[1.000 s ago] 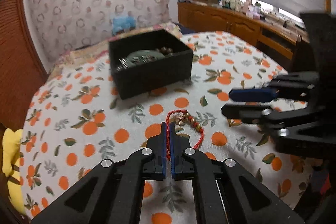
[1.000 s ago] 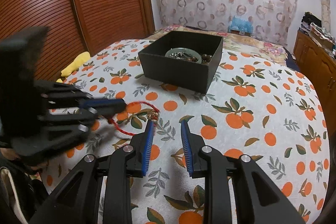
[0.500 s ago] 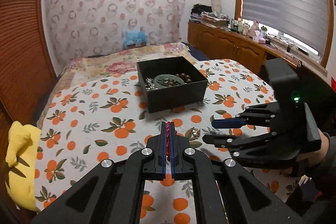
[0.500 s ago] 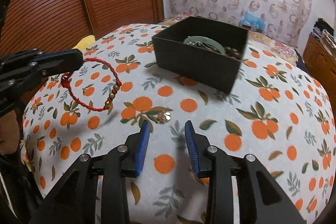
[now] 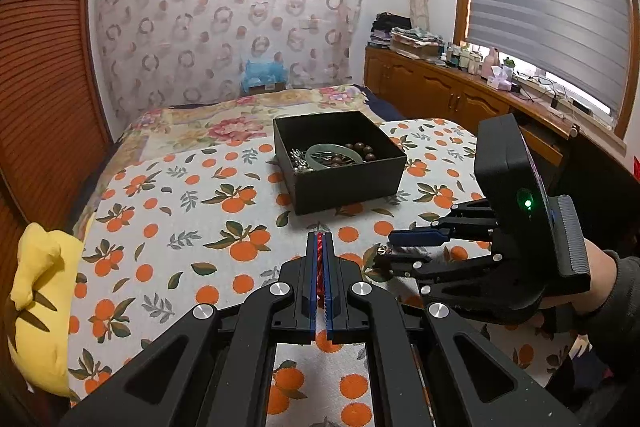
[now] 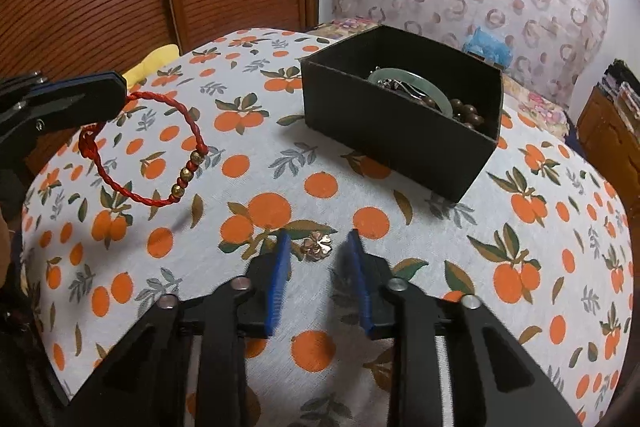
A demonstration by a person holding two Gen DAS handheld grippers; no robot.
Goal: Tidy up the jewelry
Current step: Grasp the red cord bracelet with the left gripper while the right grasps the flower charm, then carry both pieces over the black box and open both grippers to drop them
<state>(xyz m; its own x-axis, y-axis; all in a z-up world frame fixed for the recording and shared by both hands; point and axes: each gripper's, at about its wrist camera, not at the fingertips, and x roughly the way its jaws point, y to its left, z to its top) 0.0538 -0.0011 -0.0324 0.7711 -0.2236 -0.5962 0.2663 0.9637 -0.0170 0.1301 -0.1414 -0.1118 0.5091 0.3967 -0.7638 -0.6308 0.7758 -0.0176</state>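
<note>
Two pieces of jewelry are in play outside the black box [image 6: 400,131]. One is the red braided bracelet [image 6: 120,187], a light, limp cord with a few gold beads; it dangles in a loop from the left hand-held gripper [image 5: 319,247], whose jaws are clenched on the cord near its knot. Pinched at one spot like this it will likely swing and sag, so the grip on the cord itself, not on the slick beads, looks the safer hold.

The other is a small gold flower-shaped charm [image 6: 318,245], lying flat on the orange-print cloth [image 6: 540,327] just ahead of the right hand-held gripper [image 6: 316,247] and between its blue pads. It seems thin, hard and light, probably slippery, and best taken across its edges. The right jaws are closing, yet the pads do not press on it.

Both hand-held grippers tilt downward toward the surface. The left is raised, level with the right one's side. The box sits beyond both, already holding a green bangle [image 5: 330,155] and brown beads [image 5: 362,151].
</note>
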